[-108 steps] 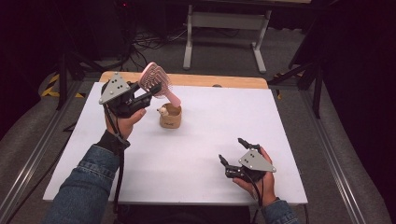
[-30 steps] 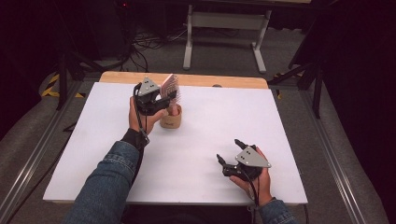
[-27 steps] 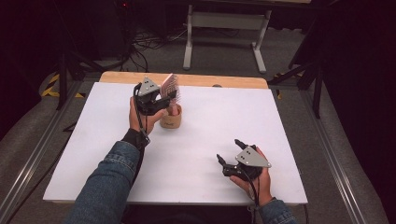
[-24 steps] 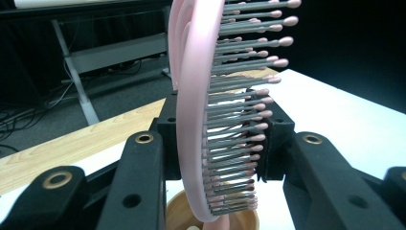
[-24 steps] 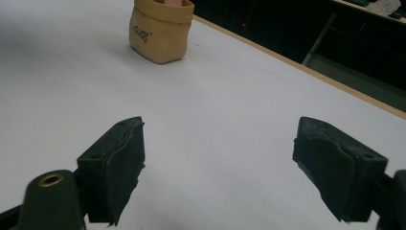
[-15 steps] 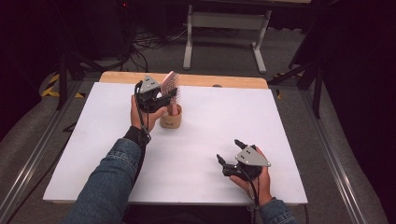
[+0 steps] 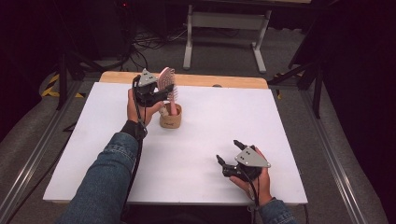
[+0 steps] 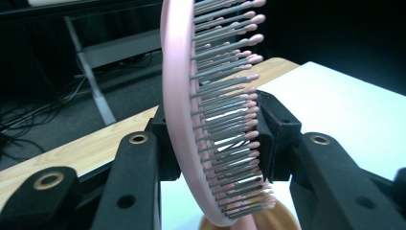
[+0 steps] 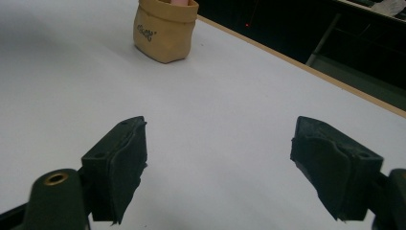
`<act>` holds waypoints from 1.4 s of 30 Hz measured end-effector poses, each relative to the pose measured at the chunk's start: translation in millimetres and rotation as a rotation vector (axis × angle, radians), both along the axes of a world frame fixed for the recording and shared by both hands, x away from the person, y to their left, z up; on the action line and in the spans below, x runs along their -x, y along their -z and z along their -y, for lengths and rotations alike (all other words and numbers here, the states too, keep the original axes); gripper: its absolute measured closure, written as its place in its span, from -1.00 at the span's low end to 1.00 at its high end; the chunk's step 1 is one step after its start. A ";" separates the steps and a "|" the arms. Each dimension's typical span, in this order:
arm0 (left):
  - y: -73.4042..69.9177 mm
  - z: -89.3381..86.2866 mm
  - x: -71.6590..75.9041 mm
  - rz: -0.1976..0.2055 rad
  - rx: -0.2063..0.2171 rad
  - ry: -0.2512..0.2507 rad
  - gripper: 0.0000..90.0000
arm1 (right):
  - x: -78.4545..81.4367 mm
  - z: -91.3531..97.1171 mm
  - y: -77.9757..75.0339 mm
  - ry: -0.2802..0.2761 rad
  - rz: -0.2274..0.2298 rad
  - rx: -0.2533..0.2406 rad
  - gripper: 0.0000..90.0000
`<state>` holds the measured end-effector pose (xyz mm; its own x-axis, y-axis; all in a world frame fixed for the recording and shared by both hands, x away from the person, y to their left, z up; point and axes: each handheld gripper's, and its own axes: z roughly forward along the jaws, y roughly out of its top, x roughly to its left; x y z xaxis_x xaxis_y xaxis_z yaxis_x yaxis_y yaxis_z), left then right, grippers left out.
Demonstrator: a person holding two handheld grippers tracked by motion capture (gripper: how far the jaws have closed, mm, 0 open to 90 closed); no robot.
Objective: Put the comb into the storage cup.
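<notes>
The left gripper is seen in the upper left of the high view, its jaws set on either side of the head of a pink hairbrush. In the left gripper view the brush head stands upright at the centre of the frame, the back against one pad and the bristle tips against the other. The jaws have just been easing open, yet the brush is between them and looks gripped. Just below, the handle is planted in a small tan pouch standing on the white table; the pouch is also found at the top left of the right gripper view.

The brush is judged light, with a stiff curved back and springy bristles that would give under pressure, so a hold across the bristles may slip or rock. A firmer hold would be had on the rim of the head or on the handle above the pouch. The pouch looks soft and light and could tip if the brush is pulled sideways.

The right gripper is held at the lower right of the high view, its jaws apart and empty over the table.
</notes>
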<state>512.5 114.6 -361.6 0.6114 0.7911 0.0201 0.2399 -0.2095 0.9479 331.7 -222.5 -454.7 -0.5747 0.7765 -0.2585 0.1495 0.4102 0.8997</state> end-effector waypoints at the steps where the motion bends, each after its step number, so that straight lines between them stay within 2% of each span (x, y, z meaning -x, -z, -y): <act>1: 0.0 -0.8 -1.0 -0.001 0.001 -0.003 0.31 | -0.1 -0.2 0.2 -0.002 0.000 0.002 -0.55; 6: 1.1 -6.3 -4.5 -0.003 -0.001 -0.025 0.28 | -0.5 -0.2 0.9 -0.002 -0.006 0.003 -0.55; 11: 2.6 -11.4 -6.0 -0.014 0.020 -0.027 0.28 | -0.3 -0.3 0.9 -0.004 -0.007 0.003 -0.55; 16: 2.6 -13.2 -6.0 -0.015 0.009 -0.032 0.27 | -0.5 -1.0 1.4 -0.007 -0.012 0.007 -0.55; 21: 3.7 -16.2 -6.5 -0.013 0.011 -0.057 0.25 | 2.8 -2.1 -0.4 -0.022 0.019 0.003 -0.52; 28: 4.1 -19.1 -6.9 -0.017 0.006 -0.064 0.21 | 2.3 -2.0 -0.2 -0.020 0.016 0.008 -0.53; 32: 5.6 -25.2 -7.7 -0.023 0.012 -0.085 0.18 | 2.2 -1.7 -0.2 -0.016 0.015 0.008 -0.53; 42: 9.3 -38.4 -8.1 -0.032 0.016 -0.085 0.12 | 1.6 -1.2 0.3 -0.011 0.011 0.007 -0.53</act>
